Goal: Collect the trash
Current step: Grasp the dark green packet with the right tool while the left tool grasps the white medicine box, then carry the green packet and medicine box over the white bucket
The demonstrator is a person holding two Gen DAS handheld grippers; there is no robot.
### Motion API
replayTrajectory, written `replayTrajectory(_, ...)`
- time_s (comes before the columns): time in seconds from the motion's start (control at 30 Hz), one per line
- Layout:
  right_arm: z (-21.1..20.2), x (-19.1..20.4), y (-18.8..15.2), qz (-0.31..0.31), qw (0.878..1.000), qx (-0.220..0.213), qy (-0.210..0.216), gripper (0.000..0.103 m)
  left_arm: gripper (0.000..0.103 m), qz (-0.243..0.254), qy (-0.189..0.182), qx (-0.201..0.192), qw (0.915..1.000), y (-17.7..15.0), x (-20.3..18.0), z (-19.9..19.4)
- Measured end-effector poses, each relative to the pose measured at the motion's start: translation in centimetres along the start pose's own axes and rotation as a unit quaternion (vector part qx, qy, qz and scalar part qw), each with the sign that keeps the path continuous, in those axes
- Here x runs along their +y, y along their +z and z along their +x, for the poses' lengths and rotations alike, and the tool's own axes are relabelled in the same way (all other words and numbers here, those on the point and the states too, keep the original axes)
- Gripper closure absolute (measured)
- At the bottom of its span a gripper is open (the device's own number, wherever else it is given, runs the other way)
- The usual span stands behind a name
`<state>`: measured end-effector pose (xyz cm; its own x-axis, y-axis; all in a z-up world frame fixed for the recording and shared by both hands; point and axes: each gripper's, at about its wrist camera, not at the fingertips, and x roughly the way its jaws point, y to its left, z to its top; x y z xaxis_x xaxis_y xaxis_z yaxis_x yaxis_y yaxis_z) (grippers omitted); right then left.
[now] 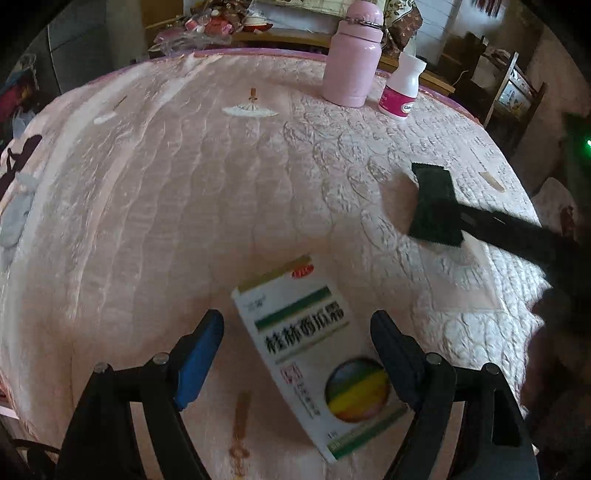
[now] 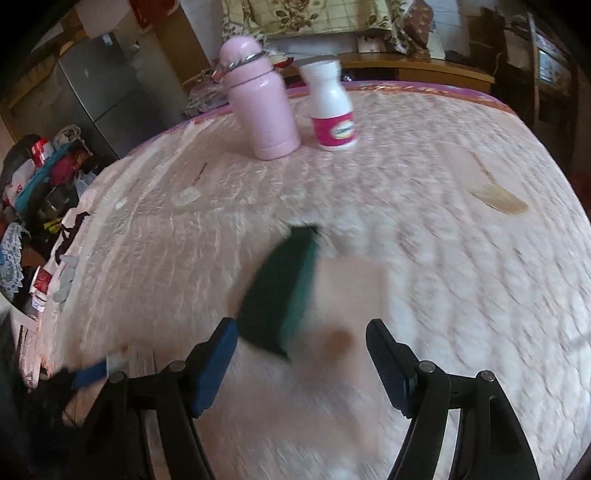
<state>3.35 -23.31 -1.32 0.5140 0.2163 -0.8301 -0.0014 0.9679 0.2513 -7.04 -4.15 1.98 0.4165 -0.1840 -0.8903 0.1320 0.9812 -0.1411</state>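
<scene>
This is a lived-in home, most likely a bedroom or family room. The work surface is a pink quilted bedspread point(image 1: 207, 177) with a purple edge, stitched in scallop patterns. On it stand everyday household items: a pink insulated bottle point(image 1: 354, 55) and, just beside it, a white pill bottle point(image 1: 402, 88) with a magenta label, plus a white medicine box point(image 1: 314, 354) printed with Chinese characters. Behind the bed runs a wooden ledge, with floral-patterned fabric point(image 2: 317, 14) beyond it. At the left a grey refrigerator point(image 2: 110, 92) stands against the wall, with a heap of bags and clothes point(image 2: 40, 166) beside it. A wooden chair point(image 1: 517, 92) stands at the far right
</scene>
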Motion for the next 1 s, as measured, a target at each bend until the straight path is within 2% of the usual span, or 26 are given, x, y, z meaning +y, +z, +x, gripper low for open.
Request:
replayTrajectory(0.17,2.9,1.9,1.6,-0.022,0.999,0.006,-0.025,0.028,0.021,0.007,-0.005,-0.009,0.9999,-1.0,-0.8,-0.6)
replayTrajectory(0.2,2.9,2.0,1.6,-0.031,0.999,-0.003,-0.031,0.033,0.021,0.013,-0.001,-0.011,0.9999,-1.0,-0.9,-0.4)
replayTrajectory(0.23,2.9,1.9,1.5,-0.037,0.999,-0.002,-0.035,0.054,0.025,0.019,0.002,-0.010,0.9998,-1.1,-1.0,-0.3)
replayTrajectory(0.27,2.6,1.8,1.4,-0.045,0.998,-0.002,-0.040,0.065,0.032,0.020,-0.003,-0.010,0.9998,-1.1,-1.1,-0.1)
replayTrajectory(0.3,2.1,1.6,1.1,-0.047,0.998,-0.002,-0.032,0.068,0.036,0.017,-0.006,-0.015,0.9997,-1.2,-1.1,-0.2)
replayTrajectory(0.37,0.7,0.7,0.3,-0.040,0.999,-0.009,-0.015,0.068,0.040,0.020,-0.015,-0.016,0.9996,-1.3,-1.4,-0.3)
replayTrajectory(0.53,-3.7,-2.3,-2.7,-0.028,0.999,-0.021,0.003,0.068,0.041,0.044,-0.025,-0.031,0.9982,-1.7,-4.2,-1.3)
replayTrajectory(0.77,-9.8,-6.6,-7.2,-0.003,0.999,-0.042,-0.015,0.068,0.041,0.084,-0.047,-0.042,0.9945,-2.0,-9.3,-2.3)
replayTrajectory(1.0,-14.1,-11.6,-11.2,0.052,0.996,-0.058,-0.036,0.068,0.041,0.131,-0.064,-0.049,0.9880,-2.8,-14.6,-3.2)
